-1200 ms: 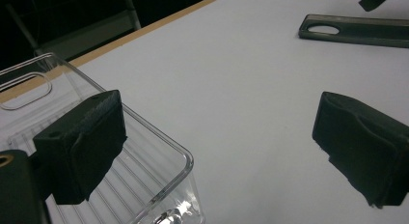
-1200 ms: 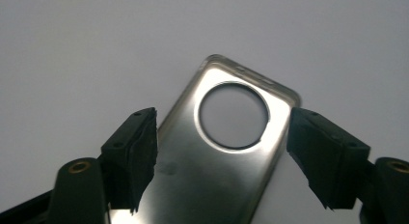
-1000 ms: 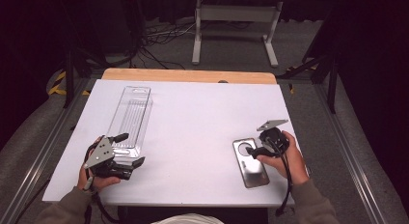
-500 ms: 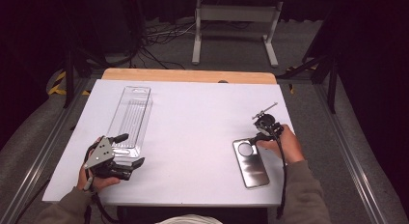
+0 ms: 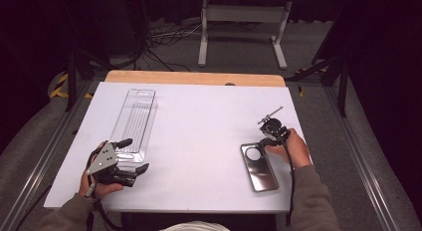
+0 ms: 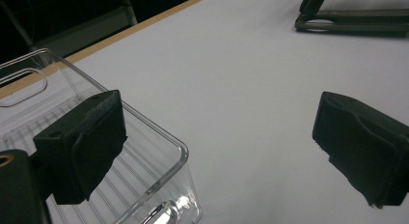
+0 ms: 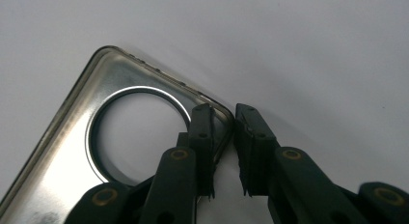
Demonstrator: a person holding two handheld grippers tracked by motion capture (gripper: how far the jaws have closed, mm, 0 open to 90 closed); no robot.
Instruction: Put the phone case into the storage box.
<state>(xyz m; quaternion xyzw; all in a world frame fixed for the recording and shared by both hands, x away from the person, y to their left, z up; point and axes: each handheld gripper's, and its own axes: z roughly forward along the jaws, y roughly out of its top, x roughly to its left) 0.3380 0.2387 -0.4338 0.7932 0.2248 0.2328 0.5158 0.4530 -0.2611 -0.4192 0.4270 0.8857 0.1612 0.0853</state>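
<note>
A shiny, dark-rimmed phone case [image 5: 259,169] with a round camera hole lies flat at the right of the white table [image 5: 209,126]. My right gripper [image 5: 263,141] points down at its far end. In the right gripper view the jaws straddle the case [image 7: 62,151] at its corner, one inside the rim and one outside, and the right gripper [image 7: 224,132] is pinched on that edge. My left gripper [image 5: 135,154] rests open at the near left, against the near end of a clear plastic tray [image 5: 135,121]. One pad [image 6: 82,142] of the left gripper [image 6: 217,132] overlaps the tray's corner [image 6: 144,151].
The tray runs lengthwise toward the table's far edge, where a wooden strip [image 5: 194,77] shows. Dark floor, cables and a white stand [image 5: 241,22] lie beyond. From the left gripper view the case and the other gripper [image 6: 347,19] sit far across the table.
The right hand moved from beside the case's far half up to its far corner, tipped its gripper downward, and the jaws have closed on the rim. The left hand stayed still.
</note>
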